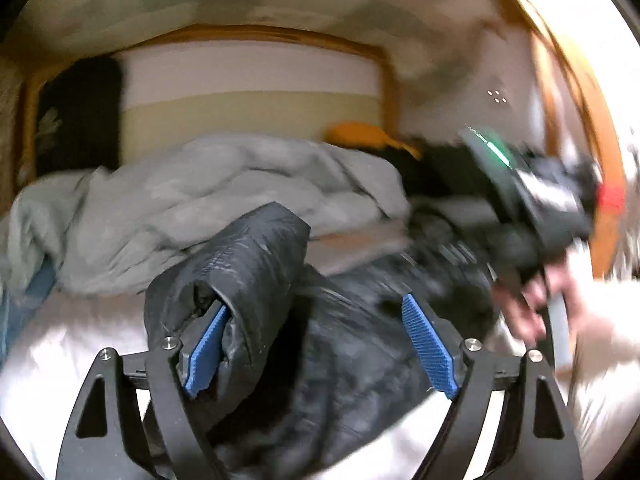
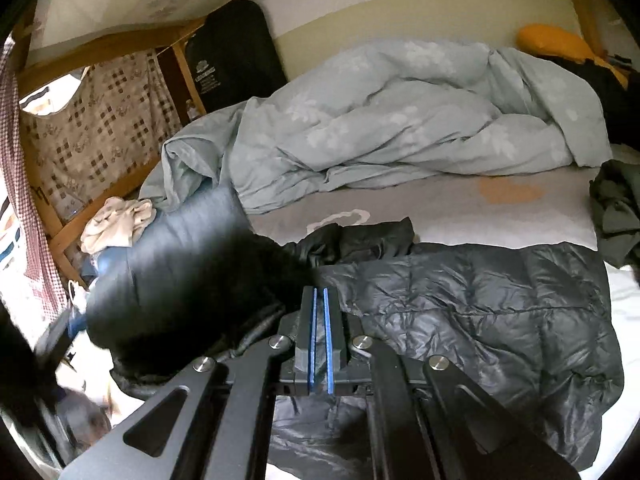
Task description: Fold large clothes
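A dark quilted puffer jacket [image 2: 480,320] lies spread on the bed. My left gripper [image 1: 320,340] is open; the jacket's sleeve [image 1: 240,272] hangs over its left finger [image 1: 206,344], lifted off the bed. The rest of the jacket [image 1: 352,360] lies below and between the fingers. My right gripper [image 2: 320,320] is shut, its blue pads together, low over the jacket's middle; nothing shows between the pads. The lifted sleeve [image 2: 180,288] appears blurred at the left of the right wrist view. The right gripper [image 1: 532,200] and its hand show blurred at the right of the left wrist view.
A crumpled pale blue duvet [image 2: 380,120] fills the back of the bed. An orange pillow [image 2: 552,40] and dark clothes [image 2: 616,216] lie at the right. A wooden bed frame [image 2: 44,216], patterned cloth and a beige garment [image 2: 120,224] are at the left.
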Available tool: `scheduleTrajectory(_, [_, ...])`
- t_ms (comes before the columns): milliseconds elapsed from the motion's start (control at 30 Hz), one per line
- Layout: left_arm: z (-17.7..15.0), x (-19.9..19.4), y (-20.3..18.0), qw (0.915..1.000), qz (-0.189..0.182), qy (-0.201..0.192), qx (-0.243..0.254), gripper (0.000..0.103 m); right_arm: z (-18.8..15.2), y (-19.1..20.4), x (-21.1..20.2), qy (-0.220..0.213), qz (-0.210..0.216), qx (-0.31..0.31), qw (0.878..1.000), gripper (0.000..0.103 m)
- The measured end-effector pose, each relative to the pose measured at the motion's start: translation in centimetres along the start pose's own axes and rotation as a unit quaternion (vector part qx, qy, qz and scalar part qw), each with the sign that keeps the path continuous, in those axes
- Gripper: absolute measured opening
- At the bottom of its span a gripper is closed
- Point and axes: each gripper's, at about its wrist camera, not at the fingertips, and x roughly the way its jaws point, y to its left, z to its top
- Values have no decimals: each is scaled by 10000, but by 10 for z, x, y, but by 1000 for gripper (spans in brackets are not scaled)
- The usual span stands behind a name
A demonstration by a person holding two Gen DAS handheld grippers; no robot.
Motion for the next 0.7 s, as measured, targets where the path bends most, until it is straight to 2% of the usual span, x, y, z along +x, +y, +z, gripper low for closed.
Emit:
scheduleTrajectory(100, [10, -10, 45, 9955, -147, -180, -919, 83, -3, 5, 2, 44, 2, -124, 9999, 2])
scheduleTrajectory(200, [18, -24, 70, 9896, -146, -487, -1345, 83, -4, 12, 3, 46, -45, -300, 9995, 3])
scheduleTrajectory(267, [26, -30, 75, 9901, 202, -613, -1249, 83, -4, 14, 3, 40, -65, -366, 9993, 3])
scheduleTrajectory(300, [28, -32, 76, 9899, 537, -618, -1159, 83, -5, 16, 4, 38, -70, -389, 9992, 3])
scheduleTrajectory(400, [26, -26, 93, 9807, 1241, -534, -1415, 83, -6, 17, 6, 76, -63, -411, 9991, 3])
scheduleTrajectory(500, [20, -25, 119, 9667, 1547, -501, -1976, 83, -8, 18, 8, 118, -77, -421, 9990, 3])
scheduleTrajectory(567, [16, -27, 132, 9593, 1758, -544, -2140, 82, -9, 18, 8, 121, -61, -428, 9990, 3])
scheduleTrajectory(667, [10, -35, 139, 9562, 1801, -622, -2224, 68, -9, 22, 9, 150, 127, -479, 9987, 3])
scheduleTrajectory(700, [12, -34, 139, 9563, 1833, -619, -2192, 60, -10, 25, 9, 193, 292, -520, 9980, 2])
